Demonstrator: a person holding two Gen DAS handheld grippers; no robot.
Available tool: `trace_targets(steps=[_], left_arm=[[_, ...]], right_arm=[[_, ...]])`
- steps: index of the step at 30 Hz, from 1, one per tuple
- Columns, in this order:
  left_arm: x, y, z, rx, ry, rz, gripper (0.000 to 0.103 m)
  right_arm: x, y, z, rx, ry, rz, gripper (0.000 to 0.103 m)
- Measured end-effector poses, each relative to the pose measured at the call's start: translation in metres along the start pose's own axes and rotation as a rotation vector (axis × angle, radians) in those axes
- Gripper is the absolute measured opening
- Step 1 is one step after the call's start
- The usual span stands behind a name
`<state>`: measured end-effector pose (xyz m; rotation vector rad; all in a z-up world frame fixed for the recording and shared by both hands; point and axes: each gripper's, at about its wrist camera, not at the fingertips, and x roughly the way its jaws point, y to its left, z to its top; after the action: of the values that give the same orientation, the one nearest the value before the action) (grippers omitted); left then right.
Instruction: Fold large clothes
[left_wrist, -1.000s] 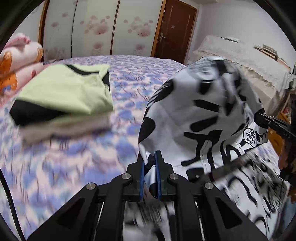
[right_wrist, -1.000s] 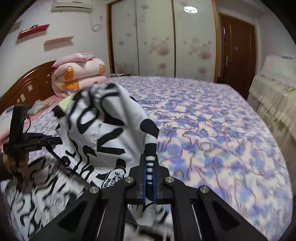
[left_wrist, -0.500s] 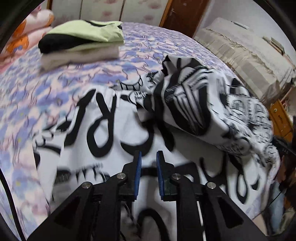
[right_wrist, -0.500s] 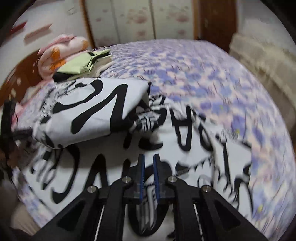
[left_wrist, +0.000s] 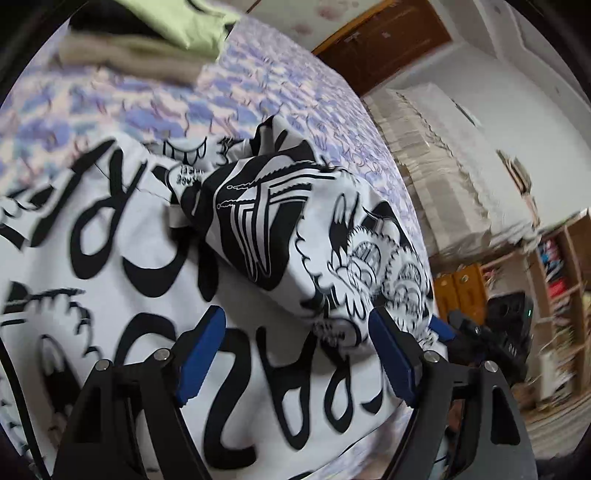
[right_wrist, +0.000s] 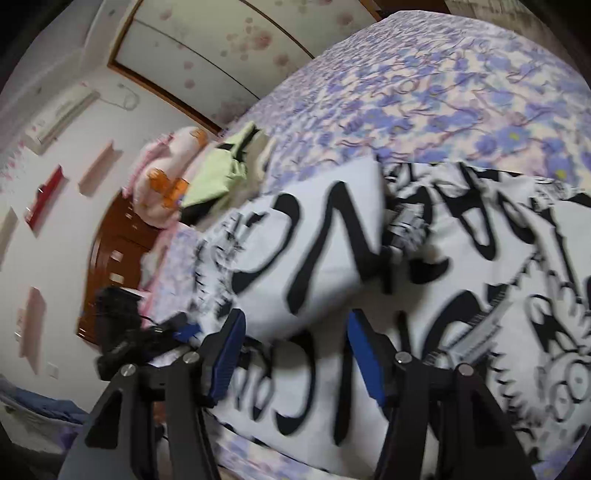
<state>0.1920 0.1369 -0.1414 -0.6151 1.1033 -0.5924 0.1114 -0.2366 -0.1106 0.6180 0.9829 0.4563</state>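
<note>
Both grippers, left (left_wrist: 295, 350) and right (right_wrist: 293, 354), angled down over the printed garment (left_wrist: 122, 258) (jaws just spread, empty).

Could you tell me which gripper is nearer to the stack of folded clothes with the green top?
Left. The left gripper hovers open over the black-and-white garment on the stack's side; the right gripper, also open, is on the garment's far side from it.

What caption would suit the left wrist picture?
Left gripper, jaws just opened and empty, above a black-and-white printed garment on the floral bedspread.
</note>
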Motion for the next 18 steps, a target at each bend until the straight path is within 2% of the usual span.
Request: trace_targets(steps=[4, 7, 8, 9, 10, 11, 12, 13, 18], left_arm=[[0.018, 0.01, 0.016, -0.094, 0.012, -0.074, 0.078], [0.026, 0.011, 0.025, -0.122, -0.005, -0.107, 0.077], [0.027, 0.009, 0.027, -0.118, -0.016, -0.108, 0.069], [0.026, 0.005, 0.031, -0.102, -0.03, -0.105, 0.041], [0.026, -0.002, 0.036, -0.077, -0.037, -0.087, 0.024], [0.027, -0.006, 0.041, -0.069, -0.032, -0.057, 0.005], [0.024, -0.01, 0.046, -0.07, -0.036, -0.04, 0.005], [0.018, -0.017, 0.051, -0.071, -0.058, -0.023, 0.005], [-0.016, -0.051, 0.065, -0.073, -0.147, -0.024, 0.004]], right_arm=[[0.016, -0.001, 0.009, 0.057, 0.006, 0.023, 0.061], [0.036, -0.007, 0.014, 0.121, 0.061, 0.024, 0.061], [0.04, -0.007, 0.016, 0.134, 0.064, 0.036, 0.061], [0.042, -0.005, 0.019, 0.13, 0.05, 0.029, 0.061], [0.042, -0.003, 0.021, 0.12, 0.043, 0.024, 0.059], [0.041, 0.003, 0.027, 0.092, 0.029, 0.009, 0.042], [0.041, 0.008, 0.032, 0.067, 0.025, -0.008, 0.018], [0.04, 0.016, 0.04, 0.044, 0.022, -0.019, 0.01], [0.013, 0.039, 0.061, 0.005, -0.057, 0.046, 0.006]])
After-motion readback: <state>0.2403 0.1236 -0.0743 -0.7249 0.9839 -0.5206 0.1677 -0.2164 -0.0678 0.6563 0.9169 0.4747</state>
